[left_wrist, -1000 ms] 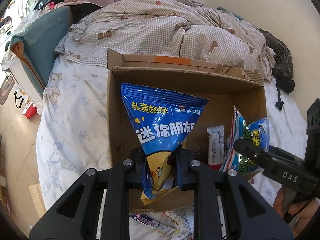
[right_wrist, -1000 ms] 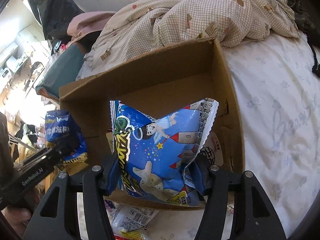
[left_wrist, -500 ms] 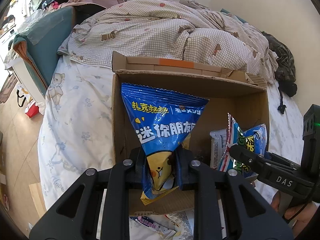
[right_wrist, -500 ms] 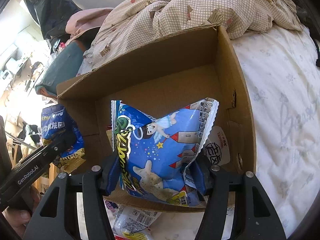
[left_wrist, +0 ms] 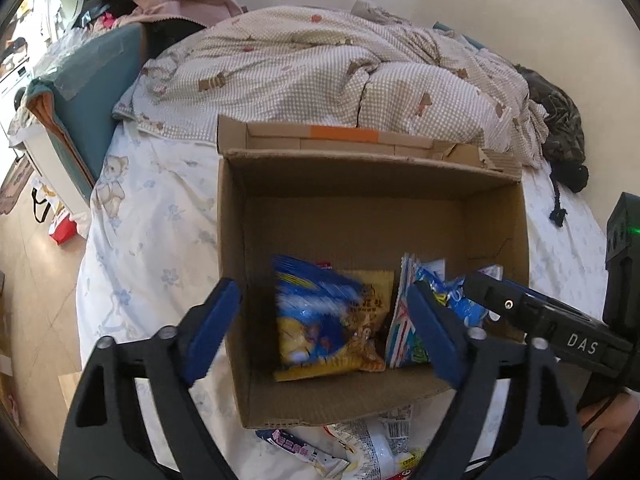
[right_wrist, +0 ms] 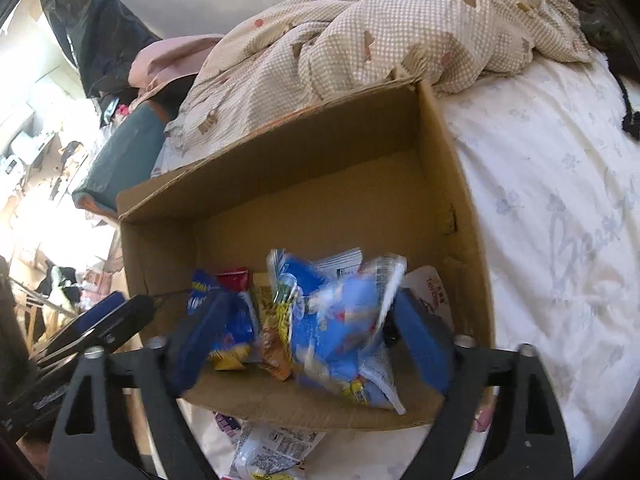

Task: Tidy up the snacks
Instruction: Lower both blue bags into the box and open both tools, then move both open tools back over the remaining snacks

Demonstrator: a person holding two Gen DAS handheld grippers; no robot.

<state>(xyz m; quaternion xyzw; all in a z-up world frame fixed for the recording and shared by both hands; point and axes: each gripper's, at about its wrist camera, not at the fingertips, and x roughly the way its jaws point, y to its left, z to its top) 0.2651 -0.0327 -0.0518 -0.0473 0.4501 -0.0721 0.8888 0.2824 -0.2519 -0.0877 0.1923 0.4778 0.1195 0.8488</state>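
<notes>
An open cardboard box [left_wrist: 360, 184] [right_wrist: 460, 184] sits on the bed. My left gripper [left_wrist: 324, 328] hangs over its near left corner, jaws opening wide, touching nothing. The blue and yellow snack bag [left_wrist: 316, 320] it held is blurred, dropping onto the packets in the box. My right gripper [right_wrist: 312, 340] hovers over the near right part, jaws opening too. Its blue starry bag [right_wrist: 336, 320] is blurred between the pads, which are apart from it. The right gripper [left_wrist: 532, 320] shows at the left wrist view's right edge, the left gripper [right_wrist: 100, 324] at the right wrist view's left.
Several more snack packets [left_wrist: 360, 448] [right_wrist: 272, 448] lie on the white sheet in front of the box. A checked duvet [left_wrist: 340, 76] is heaped behind it. The bed edge and floor [left_wrist: 32, 288] fall away on the left.
Both grippers went from shut on their bags to wide open. The blue and yellow bag dropped into the box, and the starry bag is slipping down from the right jaws. Neither hand has moved.
</notes>
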